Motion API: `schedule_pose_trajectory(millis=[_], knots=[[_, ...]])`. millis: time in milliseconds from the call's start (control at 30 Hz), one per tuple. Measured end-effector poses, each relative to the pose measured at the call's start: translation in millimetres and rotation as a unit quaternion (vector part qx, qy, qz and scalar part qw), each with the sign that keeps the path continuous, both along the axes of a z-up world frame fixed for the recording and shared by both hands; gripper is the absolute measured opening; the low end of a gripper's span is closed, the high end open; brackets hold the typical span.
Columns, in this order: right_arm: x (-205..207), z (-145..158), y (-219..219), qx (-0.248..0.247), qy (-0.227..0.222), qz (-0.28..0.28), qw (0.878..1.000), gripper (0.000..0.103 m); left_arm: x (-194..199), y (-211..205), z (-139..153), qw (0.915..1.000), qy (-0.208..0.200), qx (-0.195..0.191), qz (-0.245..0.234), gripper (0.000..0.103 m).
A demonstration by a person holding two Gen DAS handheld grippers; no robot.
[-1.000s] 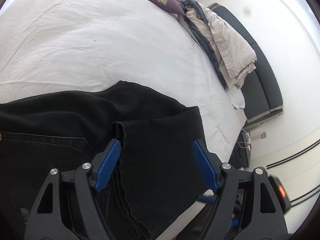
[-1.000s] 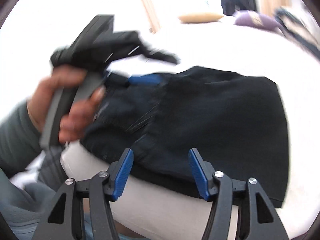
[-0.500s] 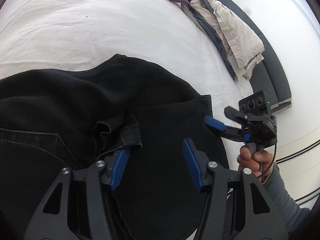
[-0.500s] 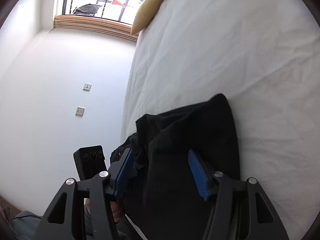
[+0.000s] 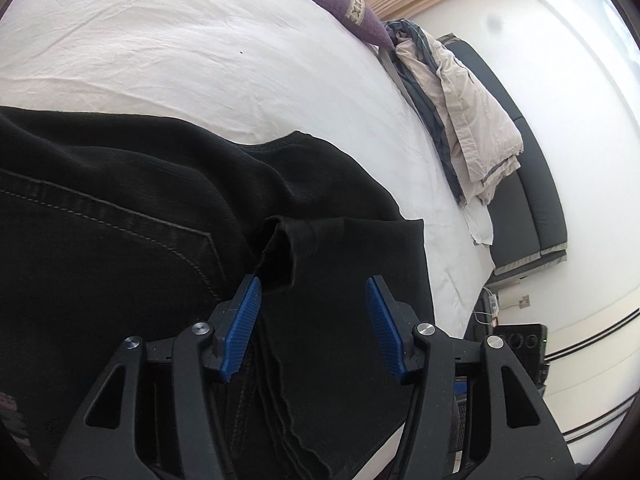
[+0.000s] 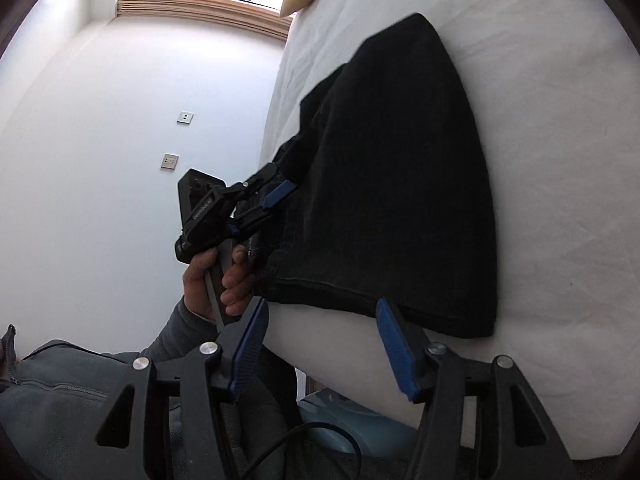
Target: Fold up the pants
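The black denim pants (image 5: 160, 240) lie folded on the wrinkled white bed sheet (image 5: 180, 52), a stitched pocket seam showing. The left gripper (image 5: 312, 316) hangs spread and empty over a puckered fold, possibly brushing it. The right gripper (image 6: 320, 340) stands released just off the pants' hem. Beyond the pants, a purple cushion (image 5: 344, 20) and crumpled beige bedding (image 5: 472, 120).

Both grippers, left gripper (image 5: 314, 326) and right gripper (image 6: 320, 346), have black frames, silver screws, ribbed blue pads; bare hand (image 6: 218, 280), grey sleeve (image 6: 80, 392).
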State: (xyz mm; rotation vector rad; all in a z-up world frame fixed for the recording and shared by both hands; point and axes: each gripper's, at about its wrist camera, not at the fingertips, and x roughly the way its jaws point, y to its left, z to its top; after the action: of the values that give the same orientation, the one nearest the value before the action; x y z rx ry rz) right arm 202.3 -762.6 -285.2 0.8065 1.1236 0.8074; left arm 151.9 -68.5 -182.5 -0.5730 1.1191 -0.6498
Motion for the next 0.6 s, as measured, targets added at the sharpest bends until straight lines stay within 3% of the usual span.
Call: schedule_pose_trajectory(millis=[133, 200, 233, 267, 300, 333, 433, 600], knots=[[38.2, 23.7, 19.4, 0.049, -0.057, -0.02, 0.997, 0.071, -16.2, 26.3, 16.8, 0.9998, -0.013, 0.01, 0.013, 0.053], [61.8, 13.8, 29.2, 0.055, -0.051, -0.033, 0.997, 0.088, -34.7, 46.1, 30.1, 0.9995, -0.02, 0.002, 0.023, 0.053], [73.5, 1.1, 36.2, 0.035, -0.03, -0.039, 0.998, 0.092, -46.4, 57.1, 37.7, 0.9993, -0.027, 0.002, 0.026, 0.057], [83.3, -16.1, 44.5, -0.01, 0.006, -0.043, 0.999, 0.089, -59.4, 70.0, 44.6, 0.9987, -0.037, 0.009, 0.033, 0.06], [88.5, -31.9, 50.1, -0.058, 0.04, -0.049, 0.996, 0.07, -71.9, 84.8, 50.5, 0.9979, -0.043, 0.018, 0.045, 0.066], [88.5, -33.3, 51.9, -0.082, 0.038, -0.057, 0.994, 0.069, -84.8, 103.1, 55.1, 0.9969, -0.045, 0.024, 0.06, 0.068], [79.1, -11.6, 53.3, -0.025, 0.018, -0.057, 0.998, 0.07, -124.4, 167.4, 65.8, 0.9914, -0.052, 0.021, 0.118, 0.074], [69.6, 25.0, 78.6, 0.032, -0.037, -0.047, 0.998, 0.071, -176.1, 264.2, 64.5, 0.9665, -0.047, 0.025, 0.251, 0.083]])
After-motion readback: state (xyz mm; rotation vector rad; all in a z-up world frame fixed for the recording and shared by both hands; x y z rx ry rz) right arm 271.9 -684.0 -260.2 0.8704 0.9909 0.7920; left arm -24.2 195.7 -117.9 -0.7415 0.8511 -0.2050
